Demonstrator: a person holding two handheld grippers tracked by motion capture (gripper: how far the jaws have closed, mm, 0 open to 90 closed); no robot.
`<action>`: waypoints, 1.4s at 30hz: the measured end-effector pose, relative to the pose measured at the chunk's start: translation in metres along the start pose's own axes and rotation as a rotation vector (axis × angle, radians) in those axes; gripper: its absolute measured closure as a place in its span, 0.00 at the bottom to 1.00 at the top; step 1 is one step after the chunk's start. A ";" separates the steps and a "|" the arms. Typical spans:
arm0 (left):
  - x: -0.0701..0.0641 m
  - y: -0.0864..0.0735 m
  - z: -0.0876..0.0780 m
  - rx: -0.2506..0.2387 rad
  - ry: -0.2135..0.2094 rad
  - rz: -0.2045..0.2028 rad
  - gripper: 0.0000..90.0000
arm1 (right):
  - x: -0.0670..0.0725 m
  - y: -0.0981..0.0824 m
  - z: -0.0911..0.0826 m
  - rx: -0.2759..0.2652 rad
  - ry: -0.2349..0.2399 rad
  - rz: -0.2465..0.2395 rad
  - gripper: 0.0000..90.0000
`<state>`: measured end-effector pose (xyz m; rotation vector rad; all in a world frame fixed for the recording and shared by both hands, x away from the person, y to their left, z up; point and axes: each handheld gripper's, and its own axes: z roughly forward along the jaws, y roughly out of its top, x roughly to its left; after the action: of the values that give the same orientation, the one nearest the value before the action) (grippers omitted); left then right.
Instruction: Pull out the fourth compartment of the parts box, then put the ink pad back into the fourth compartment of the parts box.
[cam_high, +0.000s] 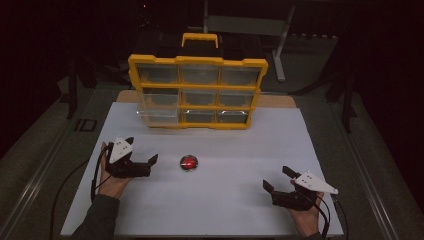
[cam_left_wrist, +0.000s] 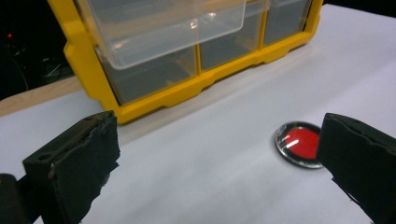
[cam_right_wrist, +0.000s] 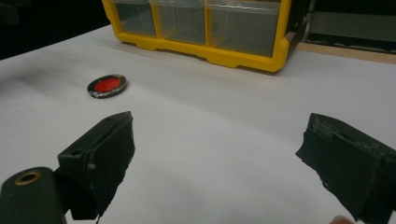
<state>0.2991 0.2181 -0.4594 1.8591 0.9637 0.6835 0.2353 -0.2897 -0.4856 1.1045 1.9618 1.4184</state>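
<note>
Red disc (cam_high: 189, 162) mid-sheet, open room around; left tool (cam_high: 142, 151) gaping near.

Dim room; white tabletop (cam_high: 225, 200), grey frame (cam_high: 280, 50) standing behind.

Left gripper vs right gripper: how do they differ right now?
The left gripper sits close beside the red disc, pointing at it; the right gripper sits far off near the table's front right corner. In the left gripper view the disc lies just at the edge of one finger; in the right gripper view the disc lies well beyond the fingers. Shared: both are open, empty, held low over the white surface.
</note>
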 end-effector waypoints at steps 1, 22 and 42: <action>0.000 -0.001 -0.001 -0.005 -0.003 -0.010 0.00 | 0.000 0.000 0.000 -0.002 0.004 0.007 0.10; -0.002 -0.023 -0.034 -0.020 -0.053 -0.126 0.00 | -0.002 0.000 -0.002 -0.023 0.004 0.016 0.10; -0.003 -0.037 -0.048 -0.038 0.026 -0.128 0.00 | 0.000 0.016 0.002 0.017 0.049 0.015 0.10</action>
<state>0.2481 0.2487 -0.4719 1.7433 1.0694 0.6453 0.2421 -0.2861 -0.4713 1.1046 2.0073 1.4516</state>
